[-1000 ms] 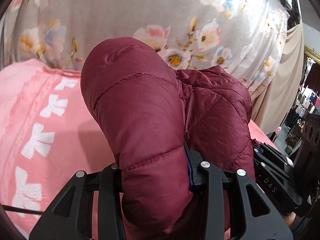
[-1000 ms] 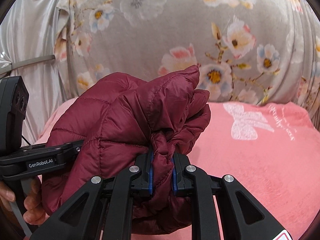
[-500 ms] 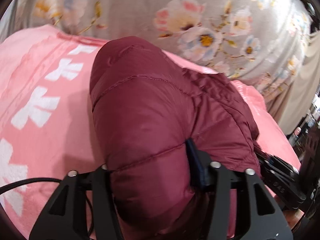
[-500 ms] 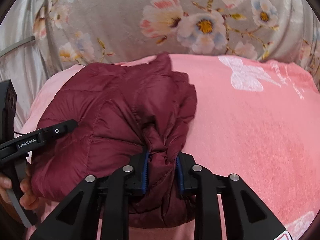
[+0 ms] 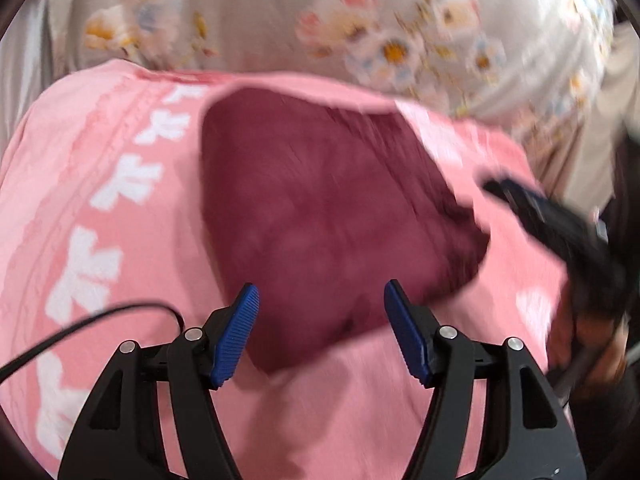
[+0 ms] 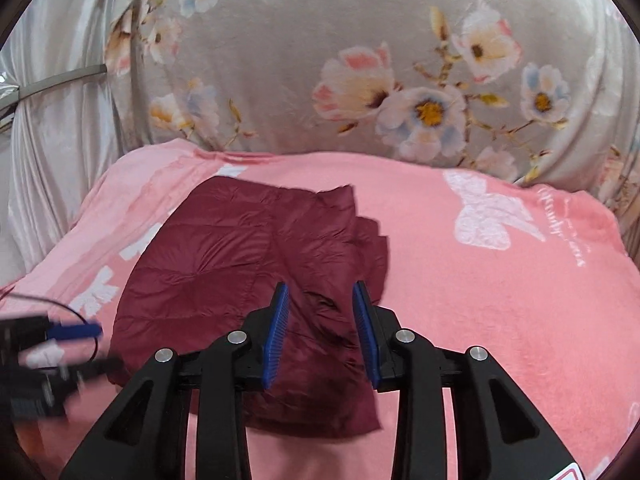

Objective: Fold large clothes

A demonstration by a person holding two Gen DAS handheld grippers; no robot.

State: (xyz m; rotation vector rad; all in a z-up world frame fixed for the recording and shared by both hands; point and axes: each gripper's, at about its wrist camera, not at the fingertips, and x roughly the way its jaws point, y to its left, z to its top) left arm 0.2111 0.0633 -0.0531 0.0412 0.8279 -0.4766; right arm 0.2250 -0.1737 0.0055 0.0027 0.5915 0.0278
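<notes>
Left wrist view, blurred. Left gripper (image 5: 320, 320) stands with its blue pads (image 5: 236, 338) wide apart, the jaws having just been opening; nothing is pressed between them, and the near edge of the maroon quilted jacket (image 5: 320, 216) lies in the gap beyond the tips. The jacket rests as a folded bundle on the pink blanket (image 5: 100, 280), with bare blanket to its left, where a row of white motifs (image 5: 120, 184) runs, and in front of it below the gripper. A black cable (image 5: 80, 322) loops over the blanket at lower left. The right gripper (image 5: 560, 220) appears as a dark blur at the right edge, apart from the jacket. Floral fabric (image 5: 280, 12) rises behind the blanket's far edge.

Right wrist view, sharp. Right gripper (image 6: 320, 328) has its pads parted, the jaws having just been opening; they straddle a crumpled ridge of the jacket (image 6: 224, 256) without pressing it. Quilted seams cross the jacket's flat left part; its right edge is bunched in layers. Wide bare blanket (image 6: 500, 320) extends to the right, bearing a white butterfly print (image 6: 488, 216) and a line of script (image 6: 564, 224) too small to read. The left gripper (image 6: 60, 340) is a blur at the left edge, beside the jacket's left border. Floral fabric (image 6: 360, 60) closes the far side.
</notes>
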